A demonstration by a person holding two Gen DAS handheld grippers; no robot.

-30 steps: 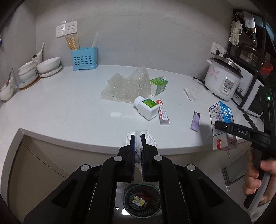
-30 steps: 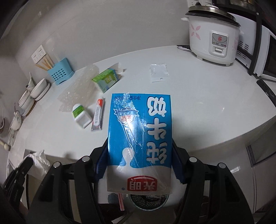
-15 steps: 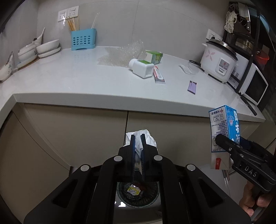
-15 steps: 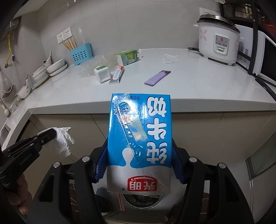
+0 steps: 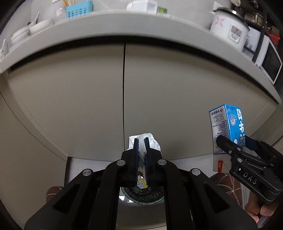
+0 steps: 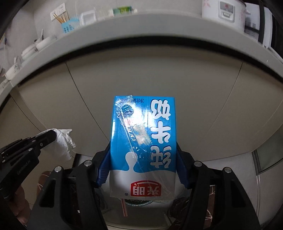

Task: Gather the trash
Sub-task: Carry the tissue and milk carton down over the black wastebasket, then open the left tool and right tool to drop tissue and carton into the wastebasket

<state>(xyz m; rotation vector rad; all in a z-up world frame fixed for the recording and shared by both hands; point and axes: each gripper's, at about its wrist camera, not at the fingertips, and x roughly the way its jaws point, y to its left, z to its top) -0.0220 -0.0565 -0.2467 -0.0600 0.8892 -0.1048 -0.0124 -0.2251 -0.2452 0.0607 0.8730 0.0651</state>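
Note:
My left gripper (image 5: 141, 141) is shut on a crumpled white tissue (image 5: 155, 143), held in front of the beige cabinet doors. Below it sits a round trash bin (image 5: 141, 193) with wrappers inside, mostly hidden by the gripper body. My right gripper (image 6: 143, 159) is shut on a blue and white milk carton (image 6: 143, 141), upside down, with a straw hanging from its lower end. The carton (image 5: 228, 127) shows at the right of the left wrist view. The tissue (image 6: 64, 139) and left gripper (image 6: 46, 137) show at the left of the right wrist view. The bin (image 6: 138, 202) peeks out under the carton.
The countertop edge (image 5: 141, 23) arcs overhead, with a white bottle (image 5: 141, 5), blue utensil holder (image 5: 78, 8), bowls (image 5: 35, 30) and a rice cooker (image 5: 228, 30) on it. Cabinet doors (image 5: 79, 99) fill the middle. A person's hand (image 5: 256, 212) and slippered feet are low down.
Both grippers have dropped from above the counter to below its edge, in front of the cabinets, still holding the tissue and the carton. The bin looks closer.

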